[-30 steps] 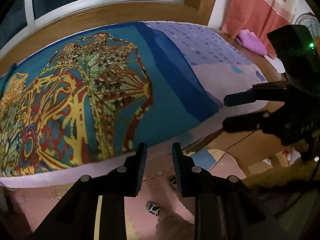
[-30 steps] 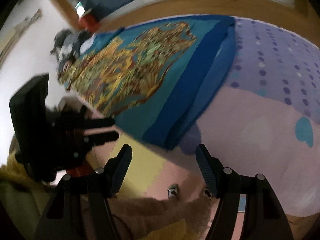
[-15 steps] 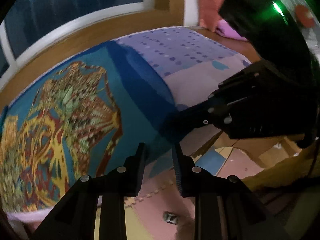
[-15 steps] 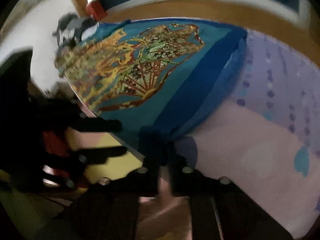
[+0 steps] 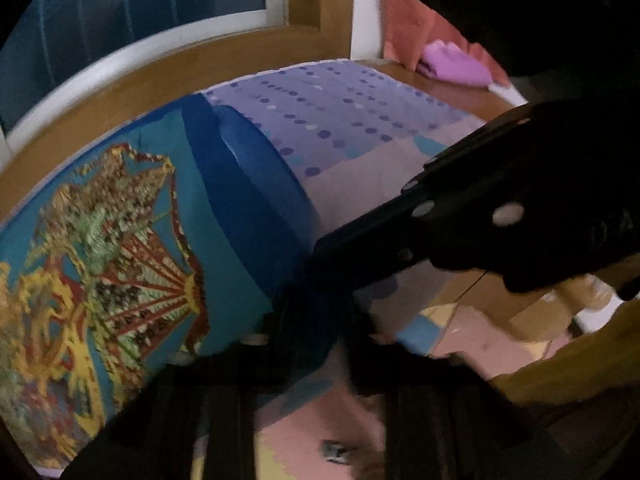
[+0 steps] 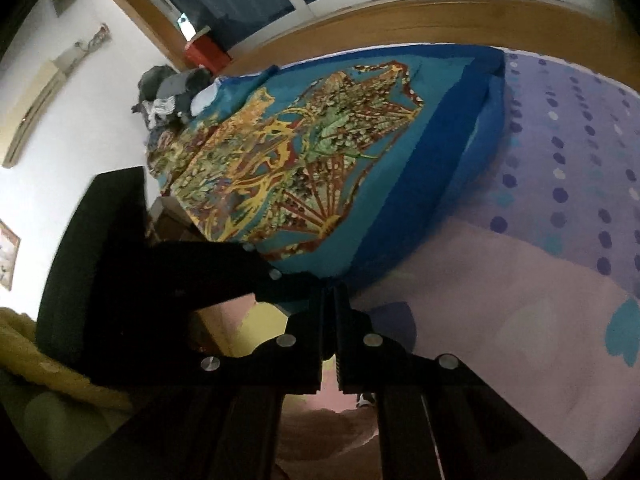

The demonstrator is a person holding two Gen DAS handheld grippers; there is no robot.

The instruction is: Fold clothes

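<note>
Black tool (image 6: 330, 308) with silver screws, yellow sleeve (image 6: 36, 356).

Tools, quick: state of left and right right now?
Left tool: dark and blurred over the corner of the blue patterned cloth; cannot tell.
Right tool: closed on that cloth's near corner.

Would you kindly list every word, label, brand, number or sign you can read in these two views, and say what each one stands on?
No text can be read for certain in either view.
Right claw: faint raised lettering on its dark body, too dim and blurred to read.
Red box on the window ledge: no legible label.
Framed picture on the wall: too small to tell.
Patterned cloth: ornament only, no words.
</note>
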